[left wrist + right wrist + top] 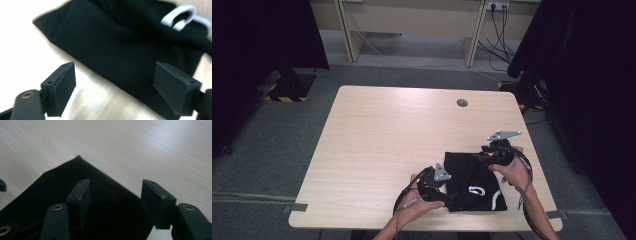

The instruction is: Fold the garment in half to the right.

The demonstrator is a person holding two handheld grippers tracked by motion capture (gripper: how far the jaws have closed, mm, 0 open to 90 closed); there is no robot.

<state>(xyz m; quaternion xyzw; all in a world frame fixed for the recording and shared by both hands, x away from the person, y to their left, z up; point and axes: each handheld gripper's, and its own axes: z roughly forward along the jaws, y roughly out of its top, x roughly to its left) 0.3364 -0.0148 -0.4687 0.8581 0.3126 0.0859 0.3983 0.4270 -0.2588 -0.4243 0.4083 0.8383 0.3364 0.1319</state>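
High view shows my folded black cloth with white marks (472, 182) lying at the table's (377, 140) five o'clock corner. My left gripper (447, 198) is open at its seven o'clock edge, nearest. My right gripper (476, 159) is open over the twelve o'clock edge.

High view: sitting above the person's side of the table (377, 130), looking forward and down, taking in the whole tabletop, the floor around it and both forearms entering from the bottom.
Left gripper view: riding on the left gripper (113, 85), looking along its two jaws, hovering close over the black cloth (125, 42) and the table's wood.
Right gripper view: riding on the right gripper (116, 202), facing along its jaws, sitting very near a corner of the cloth (75, 177).
Shared: all three views are showing the black cloth (472, 175) on the light wood; the high view is also showing both grippers.
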